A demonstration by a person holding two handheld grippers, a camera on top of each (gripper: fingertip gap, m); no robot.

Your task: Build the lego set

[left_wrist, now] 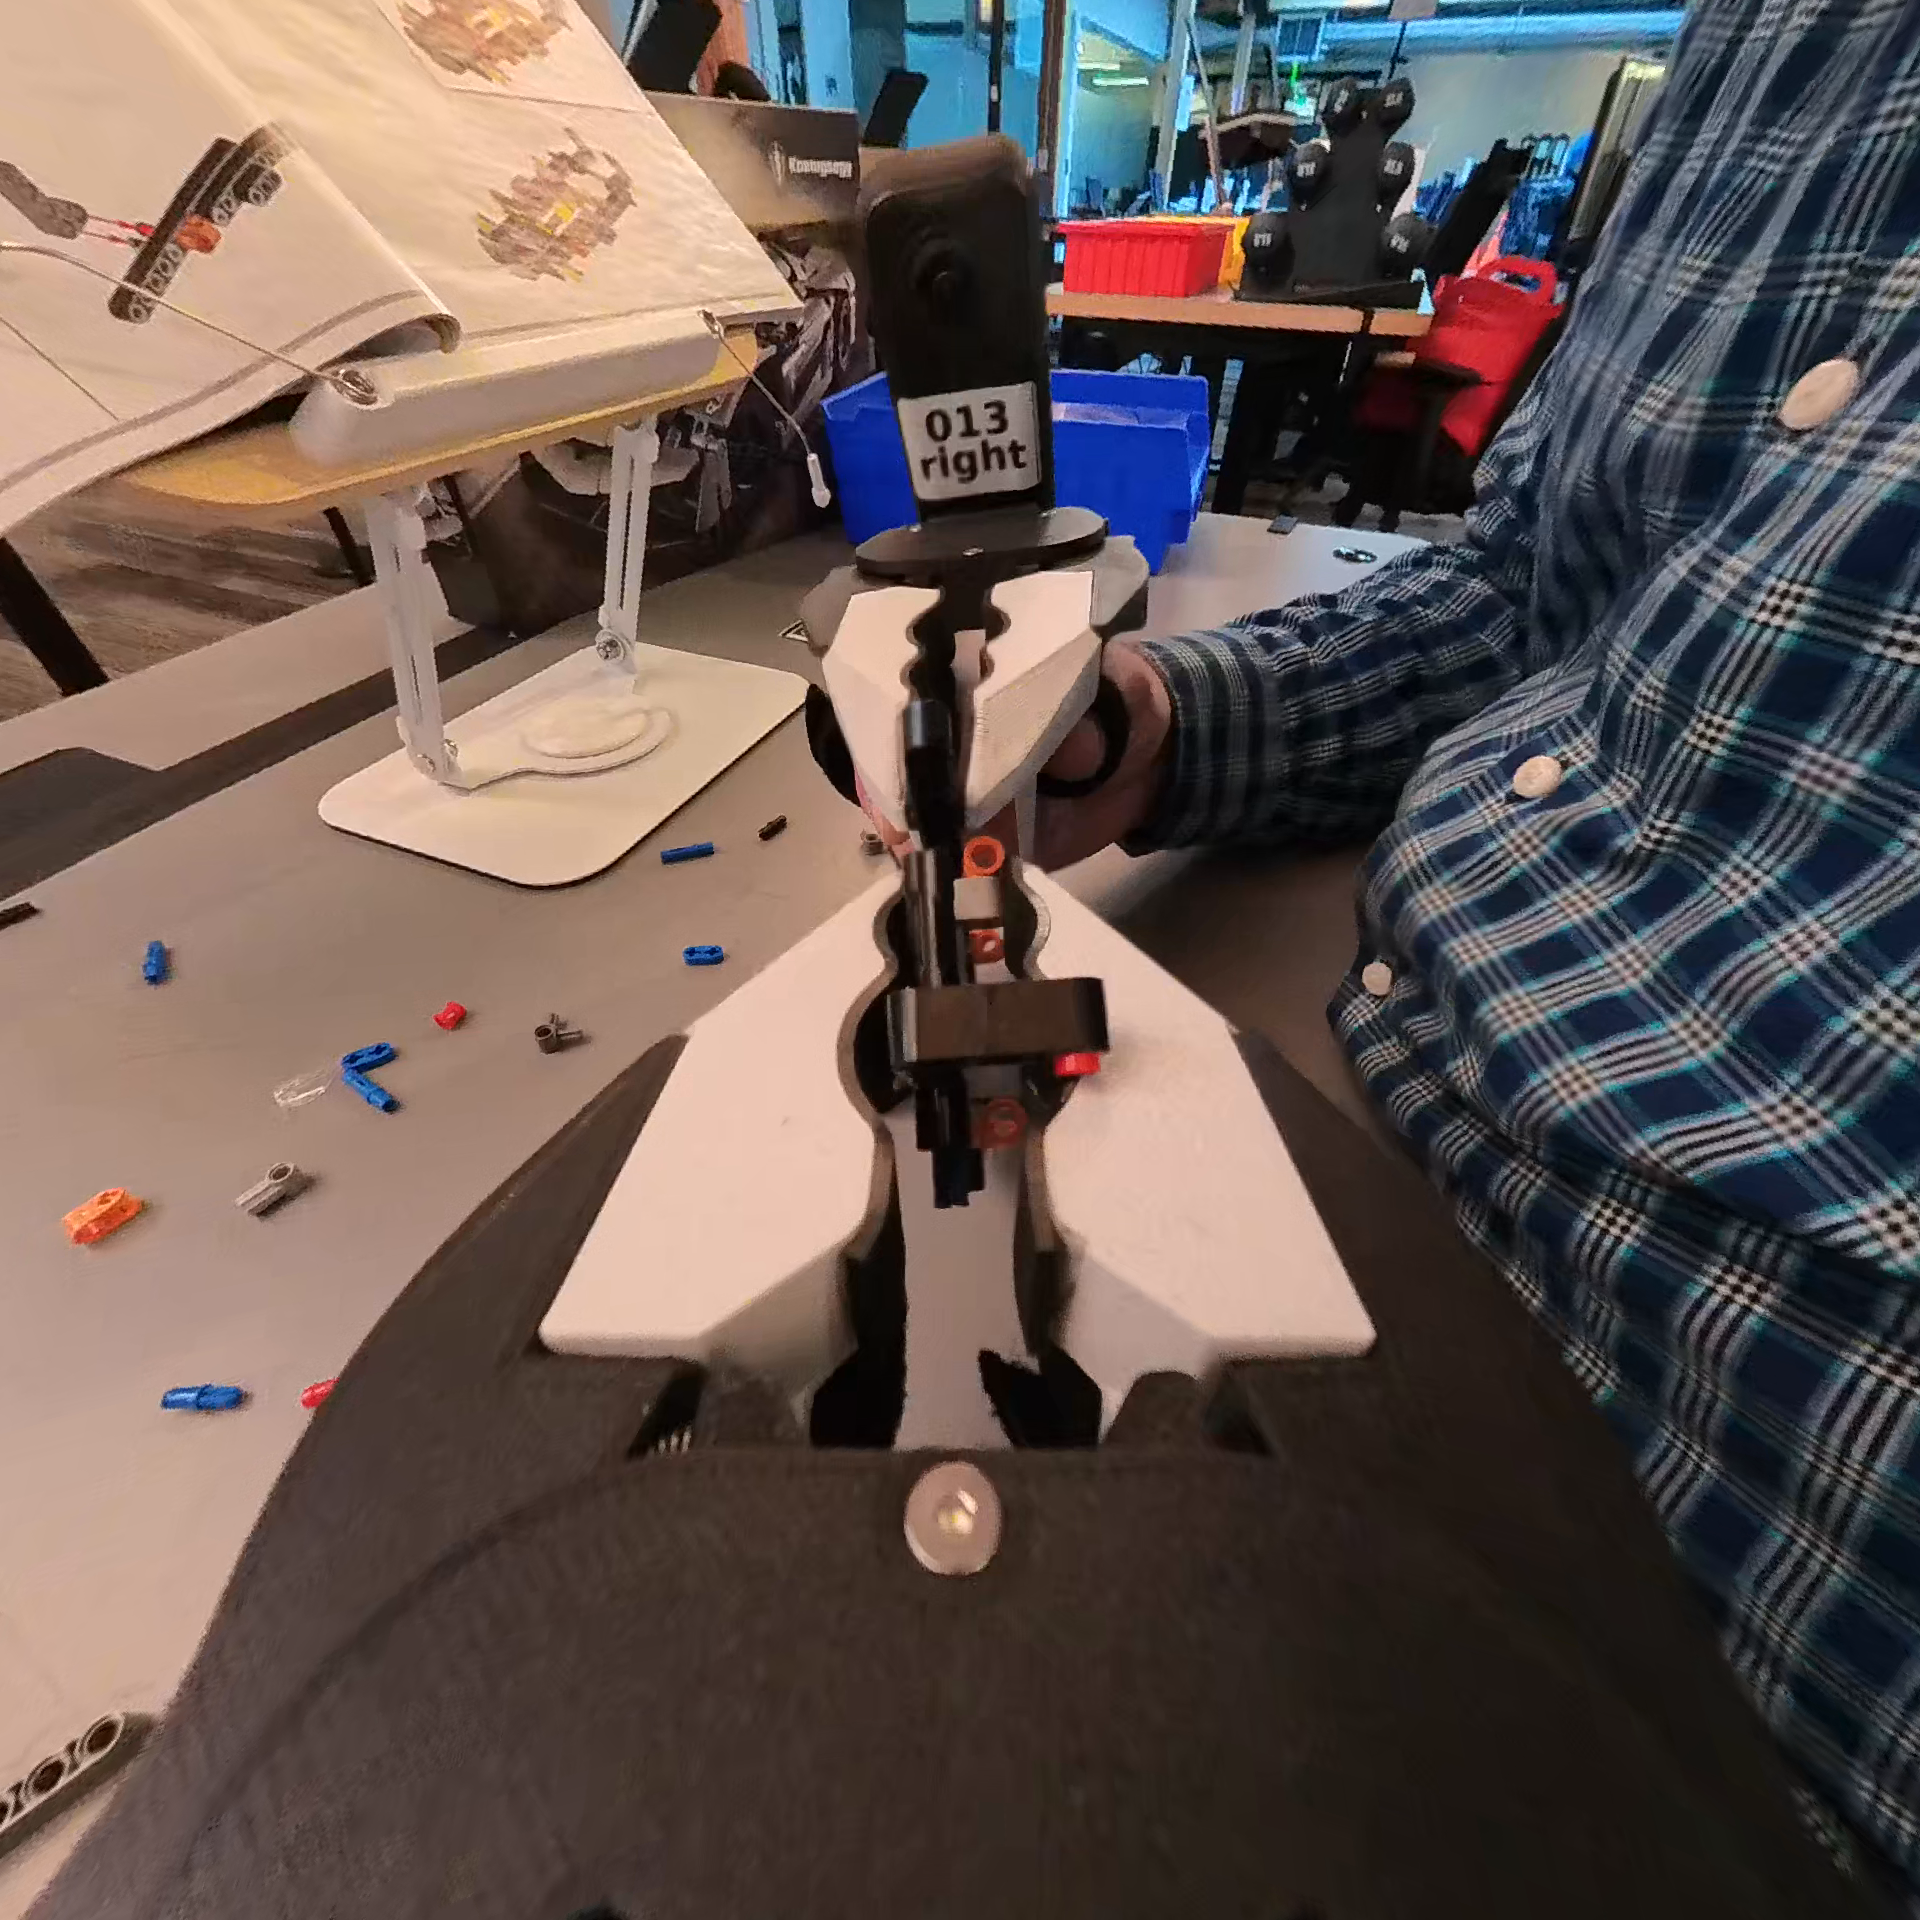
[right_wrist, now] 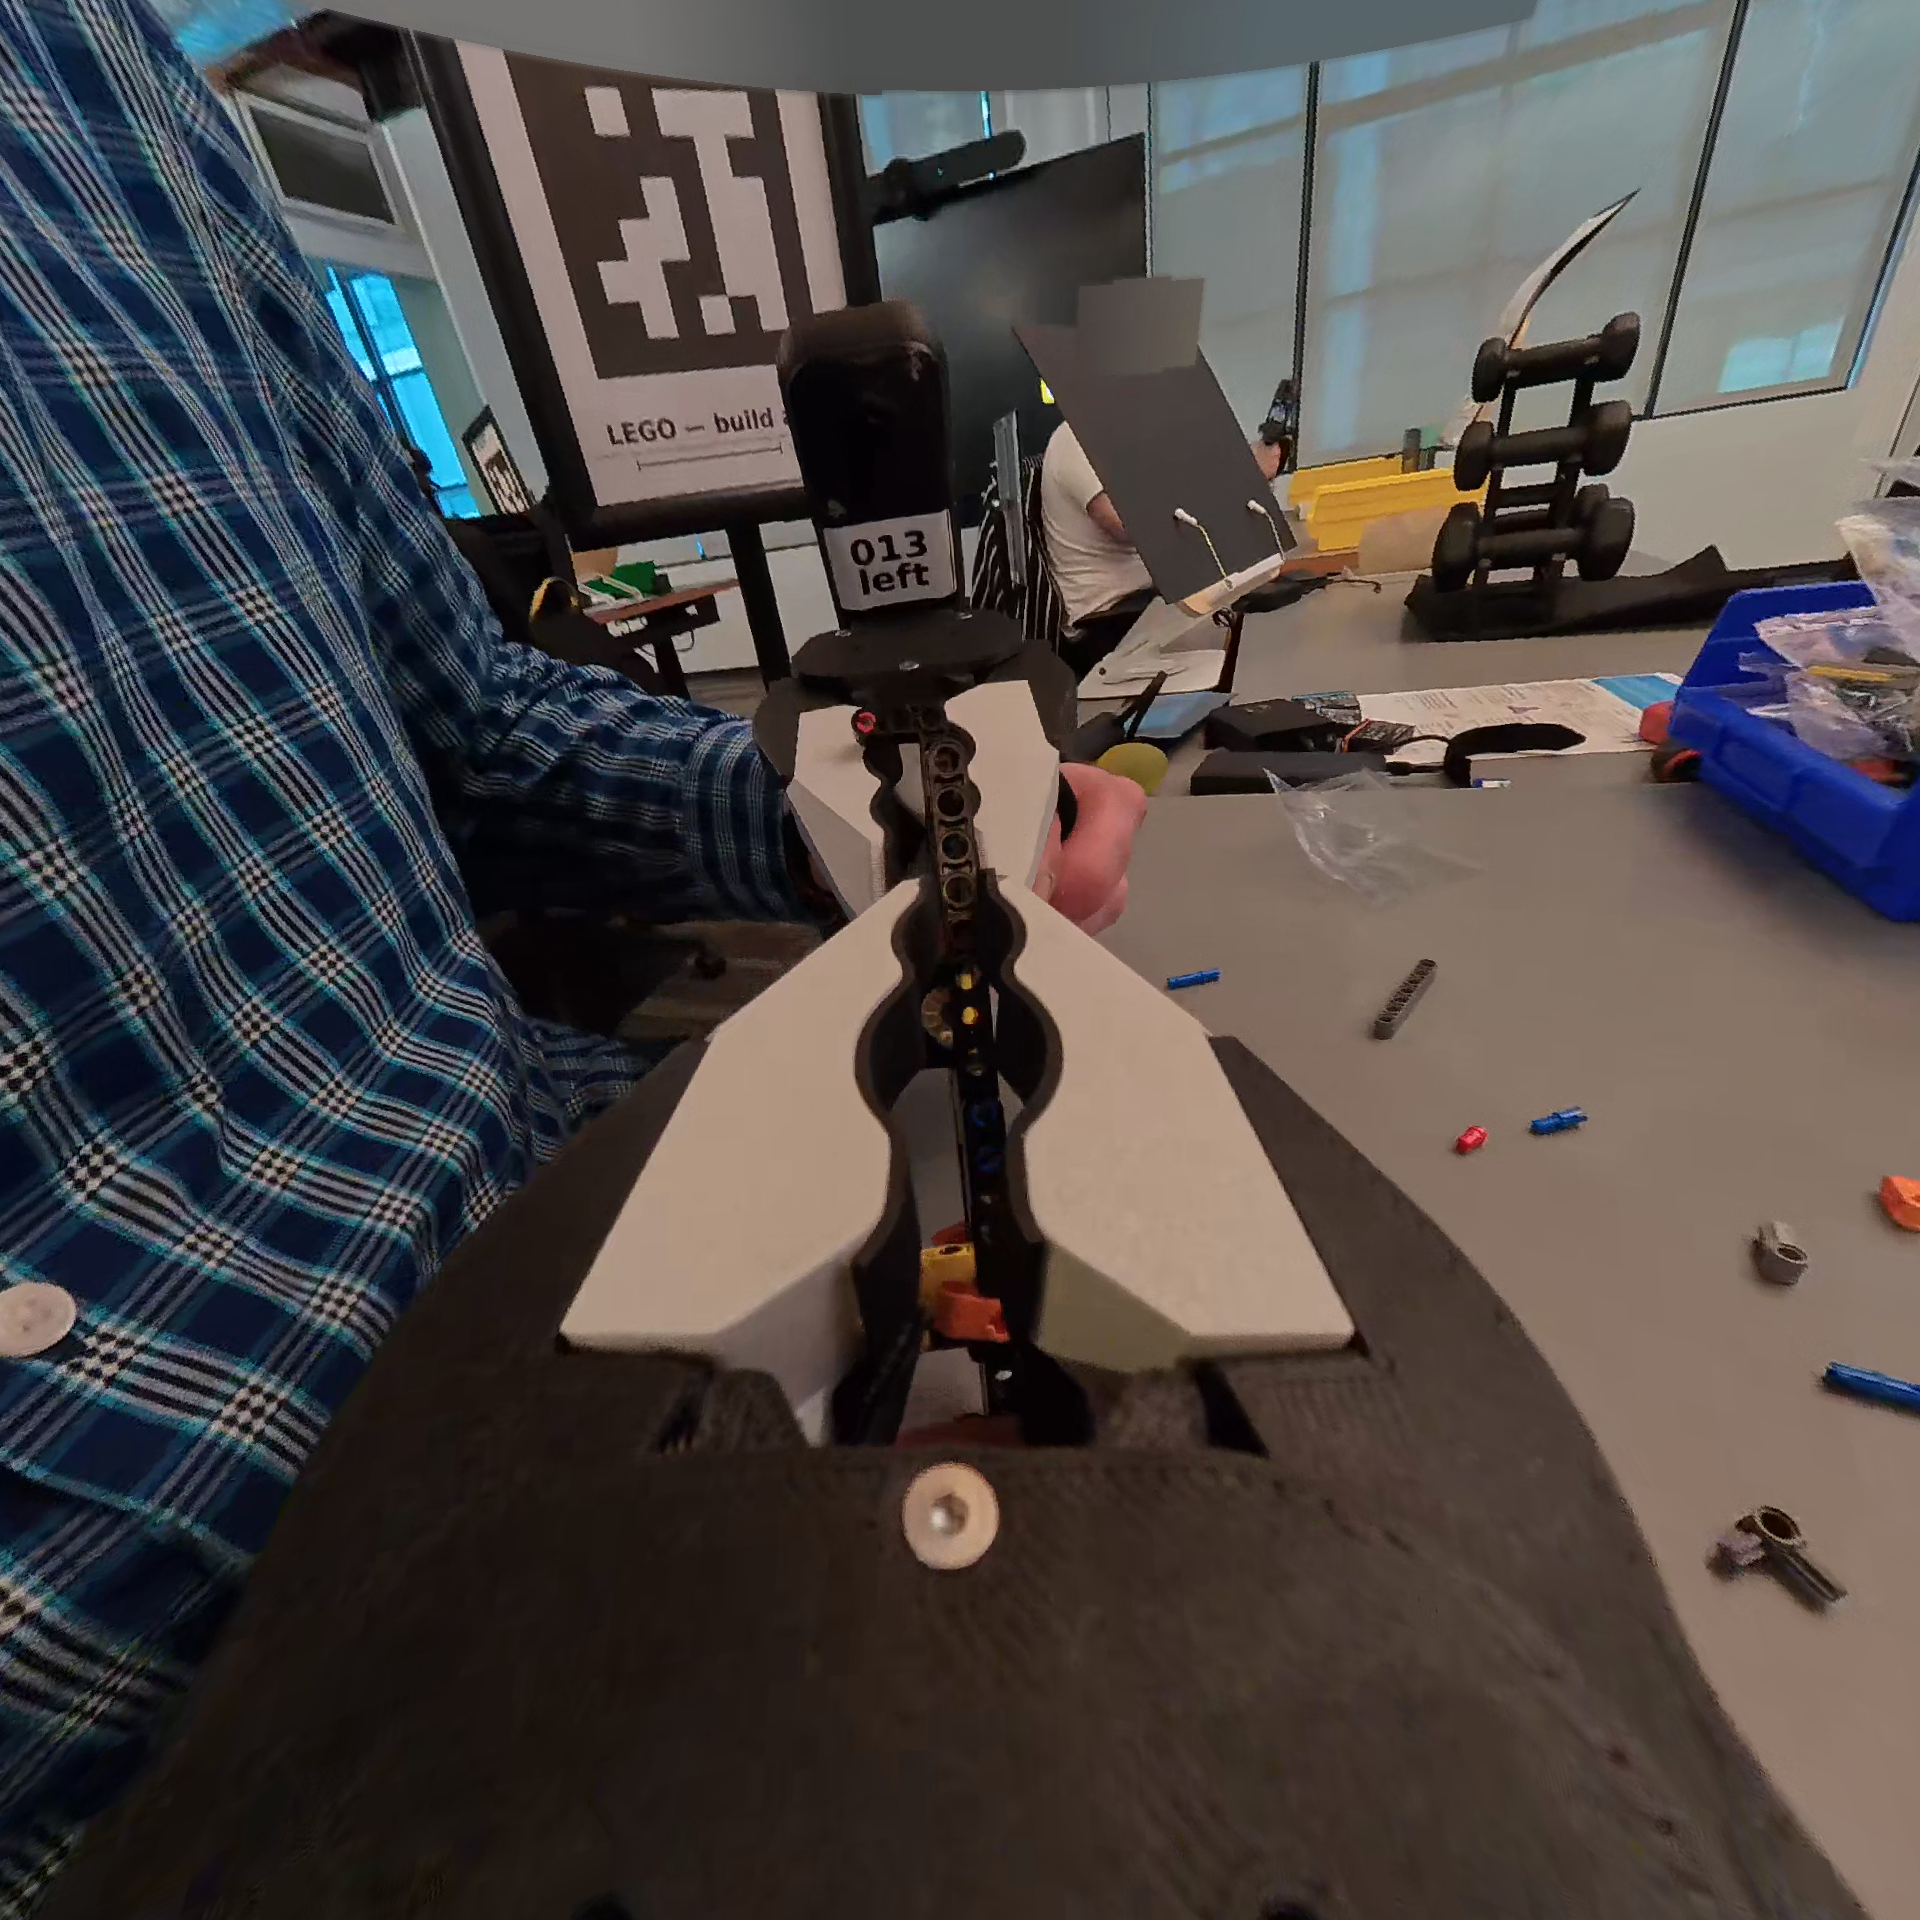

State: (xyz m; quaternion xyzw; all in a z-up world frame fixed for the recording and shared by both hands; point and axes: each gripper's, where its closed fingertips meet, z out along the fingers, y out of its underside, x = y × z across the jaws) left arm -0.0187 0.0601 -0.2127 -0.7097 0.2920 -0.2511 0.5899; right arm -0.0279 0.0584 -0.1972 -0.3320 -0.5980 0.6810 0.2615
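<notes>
Dumbbell rack [right_wrist: 1548,468] (black), red bin [left_wrist: 1148,252]

The lego assembly [left_wrist: 987,1029] is a long black holed beam carrying orange, red and yellow pieces. It is held above the table. Loose blue, red and orange pieces [left_wrist: 369,1075] lie scattered below.

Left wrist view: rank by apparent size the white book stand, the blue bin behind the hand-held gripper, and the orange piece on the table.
1. white book stand
2. blue bin, partly hidden and farther off, so unsure
3. orange piece

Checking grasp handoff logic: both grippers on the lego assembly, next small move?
Probably press the two ends together along the beam's axis. The left gripper and right gripper are both shut on the black lego assembly, facing each other and holding it above the table.
</notes>
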